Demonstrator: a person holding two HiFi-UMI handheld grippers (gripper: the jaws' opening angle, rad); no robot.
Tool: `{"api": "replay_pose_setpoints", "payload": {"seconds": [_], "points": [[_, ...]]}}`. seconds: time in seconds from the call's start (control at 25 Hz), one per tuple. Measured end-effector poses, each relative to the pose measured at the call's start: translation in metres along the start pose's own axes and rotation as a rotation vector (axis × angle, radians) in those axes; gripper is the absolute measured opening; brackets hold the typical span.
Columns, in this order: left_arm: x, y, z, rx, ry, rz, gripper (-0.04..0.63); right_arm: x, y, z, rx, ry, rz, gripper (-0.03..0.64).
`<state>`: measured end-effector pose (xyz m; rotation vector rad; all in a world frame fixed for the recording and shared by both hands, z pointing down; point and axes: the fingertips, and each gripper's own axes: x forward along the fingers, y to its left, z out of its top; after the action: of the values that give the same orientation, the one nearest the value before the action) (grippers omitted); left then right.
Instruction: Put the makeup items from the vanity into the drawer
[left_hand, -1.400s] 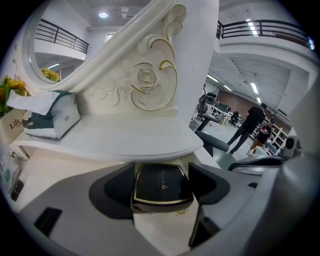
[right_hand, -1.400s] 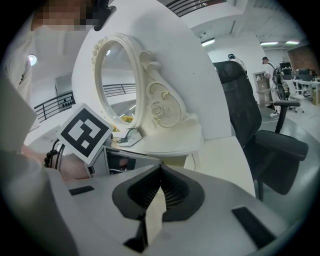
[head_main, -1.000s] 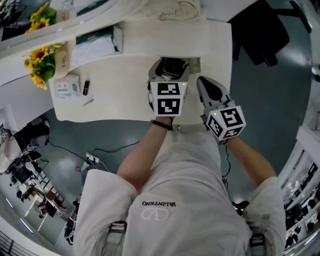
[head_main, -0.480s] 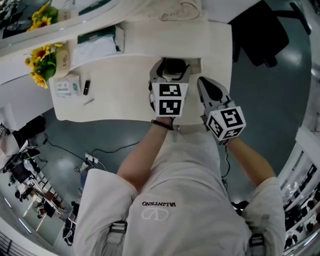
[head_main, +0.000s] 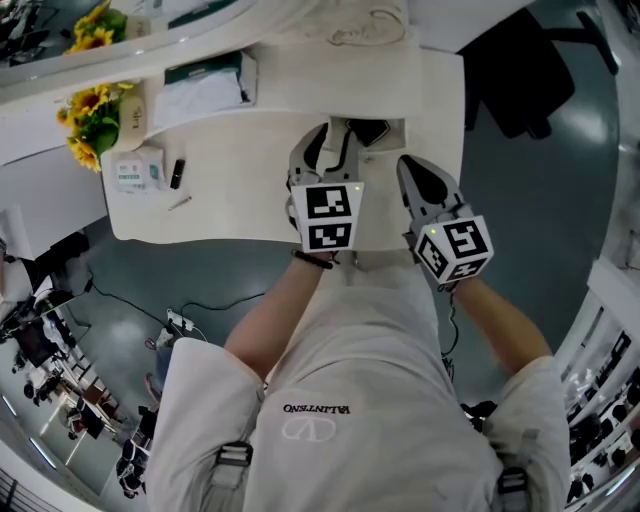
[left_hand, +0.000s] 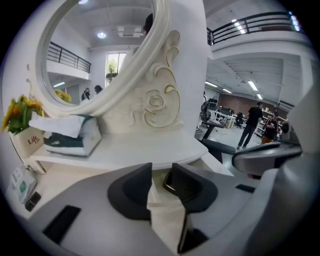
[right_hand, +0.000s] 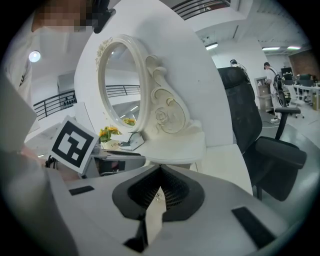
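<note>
A black compact (head_main: 372, 131) with a gold rim lies in the open drawer (head_main: 394, 127) at the vanity's right side. My left gripper (head_main: 328, 140) hovers just left of it, its jaws having just been closing to a narrow gap with nothing between them. Through that gap in the left gripper view (left_hand: 161, 168) the compact's (left_hand: 170, 183) edge shows beyond the right jaw. My right gripper (head_main: 406, 162) waits to the right of the drawer, near the table's front edge. Its jaws meet at the tips (right_hand: 159, 171) and hold nothing. A small black tube (head_main: 177, 173) and a thin pencil (head_main: 177, 203) lie at the table's left.
On the white vanity top (head_main: 240, 190) stand a white-and-green box (head_main: 133, 170), a tissue box (head_main: 205, 90) and sunflowers (head_main: 90, 115) at the left. The oval mirror (left_hand: 100, 55) rises behind. A black office chair (head_main: 520, 70) stands off the right end.
The left gripper has drawn back and leftward from the drawer, and its jaws have narrowed. The black compact that sat between them now lies clear in the drawer. The right gripper has kept still.
</note>
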<state>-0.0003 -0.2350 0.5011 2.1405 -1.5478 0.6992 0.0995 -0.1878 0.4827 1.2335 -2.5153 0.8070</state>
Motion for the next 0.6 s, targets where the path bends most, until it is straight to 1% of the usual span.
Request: {"api": "replay_pose_setpoints", "payload": {"seconds": [0.08,0.12,0.28,0.44,0.52,0.6], "points": [[-0.019,0.011,0.008,0.029,-0.068,0.023,0.045,-0.003,0.002,0.008,-0.012,-0.015,-0.003,0.012],[-0.029,0.015,0.013,0.04,-0.107,0.019,0.005,-0.004,0.004,0.012,-0.018,-0.024,-0.004,0.012],[-0.075,0.023,0.04,0.069,-0.273,-0.044,0.003,-0.013,0.017,0.031,-0.045,-0.065,-0.013,0.011],[-0.118,0.04,0.072,0.051,-0.431,-0.084,0.003,-0.026,0.032,0.056,-0.069,-0.116,-0.015,0.011],[-0.136,0.049,0.086,0.044,-0.483,-0.089,0.003,-0.034,0.04,0.071,-0.083,-0.145,-0.013,0.011],[-0.152,0.056,0.098,0.055,-0.521,-0.088,0.003,-0.044,0.048,0.087,-0.105,-0.177,-0.013,0.011]]}}
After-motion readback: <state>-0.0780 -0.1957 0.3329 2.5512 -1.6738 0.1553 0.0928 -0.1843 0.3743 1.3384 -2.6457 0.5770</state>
